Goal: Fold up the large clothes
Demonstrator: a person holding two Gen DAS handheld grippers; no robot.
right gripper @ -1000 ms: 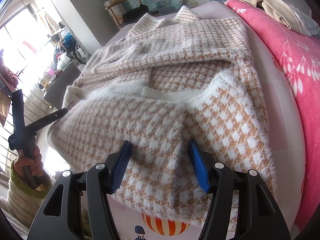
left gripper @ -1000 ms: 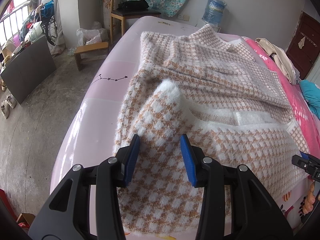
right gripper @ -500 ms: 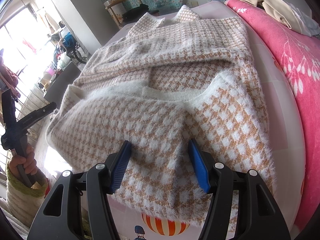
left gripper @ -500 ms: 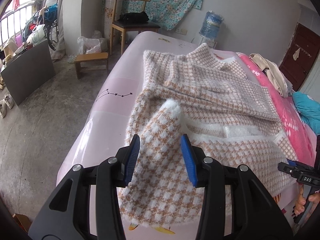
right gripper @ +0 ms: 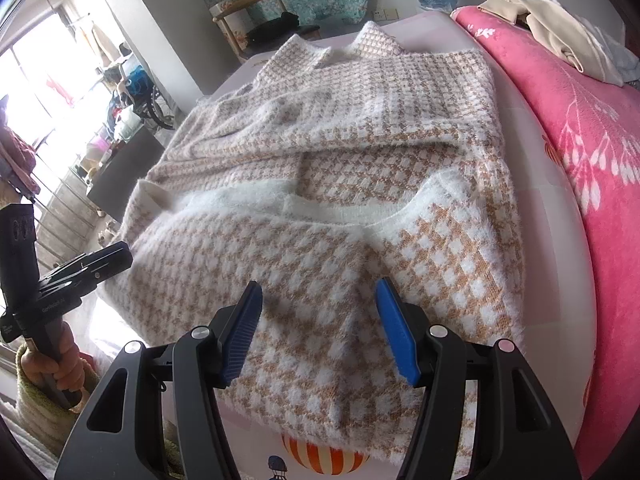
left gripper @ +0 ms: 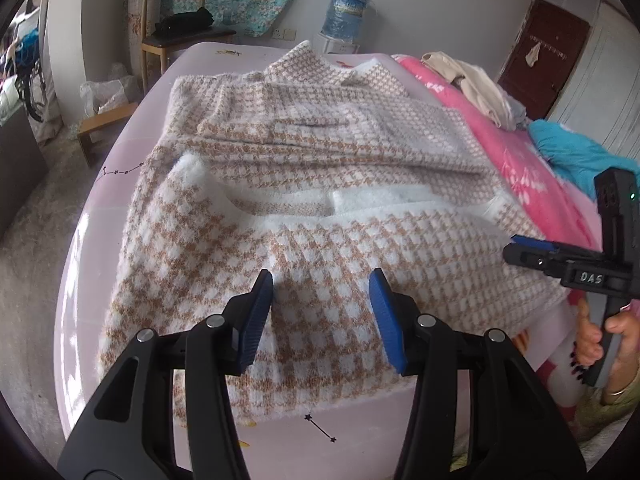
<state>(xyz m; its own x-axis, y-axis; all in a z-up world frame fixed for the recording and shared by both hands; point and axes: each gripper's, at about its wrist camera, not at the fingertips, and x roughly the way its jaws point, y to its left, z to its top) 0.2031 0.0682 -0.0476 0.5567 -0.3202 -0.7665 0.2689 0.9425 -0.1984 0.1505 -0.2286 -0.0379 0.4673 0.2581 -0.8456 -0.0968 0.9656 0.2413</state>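
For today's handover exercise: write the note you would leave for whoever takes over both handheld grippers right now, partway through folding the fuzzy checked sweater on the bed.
Left gripper: jaws opening, nothing pinched; sweater lies under the gap, pads off the knit.
Right gripper: open over the near hem, a raised ridge of knit between the pads; no clear grip.
Sweater: flat on the pale pink bed sheet, collar at the far end, beside the pink blanket.
Done: sleeves folded across the body; lower part brought up over them, white trim showing mid-garment.
Left: probably one more fold toward the collar, then smooth the edges.
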